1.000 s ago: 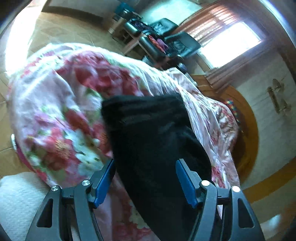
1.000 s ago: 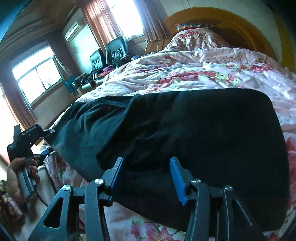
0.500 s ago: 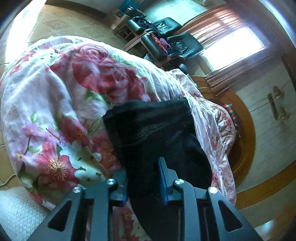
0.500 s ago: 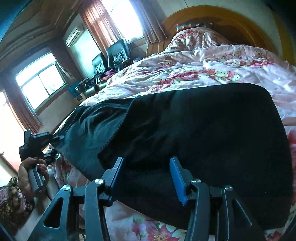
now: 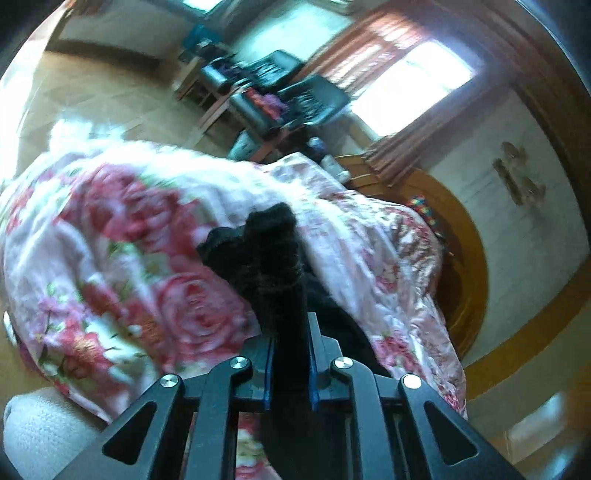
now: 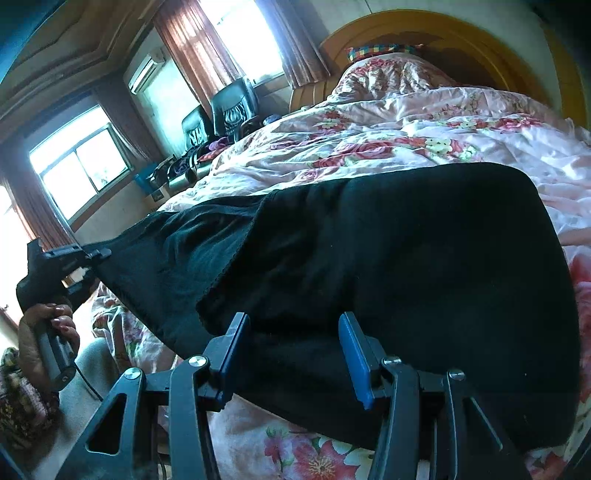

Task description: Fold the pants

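Black pants [image 6: 406, 258] lie spread across the floral quilt [image 6: 406, 122] on the bed, folded over once with a seam edge running down the left part. My left gripper [image 5: 290, 332] has its jaws closing on a bunched end of the pants [image 5: 266, 251], and the blue pads press the cloth, lifted off the quilt [image 5: 129, 240]. In the right wrist view that left gripper [image 6: 105, 254] pulls the pants' far left corner taut, held by a hand [image 6: 48, 325]. My right gripper [image 6: 293, 325] stands open over the pants' near edge, its pads apart.
A curved wooden headboard [image 6: 443, 33] and a pillow end close the bed's far side. Black chairs [image 6: 229, 107] and a low table with clutter stand by the windows beyond the bed. Tiled floor [image 5: 110, 96] lies past the bed's left edge.
My left gripper went from wide open around the pants' end to clamped on it, then rose, lifting the bunched cloth. The right gripper has stayed where it was.
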Available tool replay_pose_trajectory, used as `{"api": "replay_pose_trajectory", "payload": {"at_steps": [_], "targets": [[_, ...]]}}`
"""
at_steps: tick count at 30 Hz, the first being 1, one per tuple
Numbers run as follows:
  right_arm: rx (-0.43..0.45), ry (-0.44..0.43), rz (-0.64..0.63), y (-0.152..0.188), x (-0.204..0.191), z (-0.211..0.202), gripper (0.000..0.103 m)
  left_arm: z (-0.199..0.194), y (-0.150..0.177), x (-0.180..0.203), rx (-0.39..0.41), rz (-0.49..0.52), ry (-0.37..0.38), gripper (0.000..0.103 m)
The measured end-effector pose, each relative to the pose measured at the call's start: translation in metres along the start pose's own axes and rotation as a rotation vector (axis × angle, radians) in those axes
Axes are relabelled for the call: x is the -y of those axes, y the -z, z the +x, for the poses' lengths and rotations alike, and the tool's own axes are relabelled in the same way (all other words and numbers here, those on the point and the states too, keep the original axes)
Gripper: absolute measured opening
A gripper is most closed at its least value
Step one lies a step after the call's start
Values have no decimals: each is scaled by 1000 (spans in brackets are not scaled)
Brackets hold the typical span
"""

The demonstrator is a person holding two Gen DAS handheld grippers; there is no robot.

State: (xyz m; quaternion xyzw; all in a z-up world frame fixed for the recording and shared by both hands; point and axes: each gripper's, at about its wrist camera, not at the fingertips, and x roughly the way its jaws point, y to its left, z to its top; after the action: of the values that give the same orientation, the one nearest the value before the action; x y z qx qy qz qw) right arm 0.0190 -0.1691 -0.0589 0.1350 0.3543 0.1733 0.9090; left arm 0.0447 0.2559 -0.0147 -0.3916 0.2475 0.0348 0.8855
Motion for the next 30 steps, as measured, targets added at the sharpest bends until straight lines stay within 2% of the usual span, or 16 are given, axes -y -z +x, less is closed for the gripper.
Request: {"api": "replay_pose_trajectory", "payload": {"at_steps": [3, 6, 14, 20, 30], "targets": [[1, -1, 17, -2, 2, -3, 51, -11, 1, 30, 25, 94, 40, 13], [8, -8, 39, -3, 2, -8, 57, -21, 6, 62, 37, 189, 98, 13], [73, 27, 143, -13, 23, -41, 60, -37, 33, 149, 13, 413, 275, 13], [135, 88, 213, -17, 51, -74, 62, -40, 75, 202, -72, 534, 408, 13], [217, 203, 371, -22, 102, -114, 62, -24, 148, 257, -259, 649, 522, 13]]}}
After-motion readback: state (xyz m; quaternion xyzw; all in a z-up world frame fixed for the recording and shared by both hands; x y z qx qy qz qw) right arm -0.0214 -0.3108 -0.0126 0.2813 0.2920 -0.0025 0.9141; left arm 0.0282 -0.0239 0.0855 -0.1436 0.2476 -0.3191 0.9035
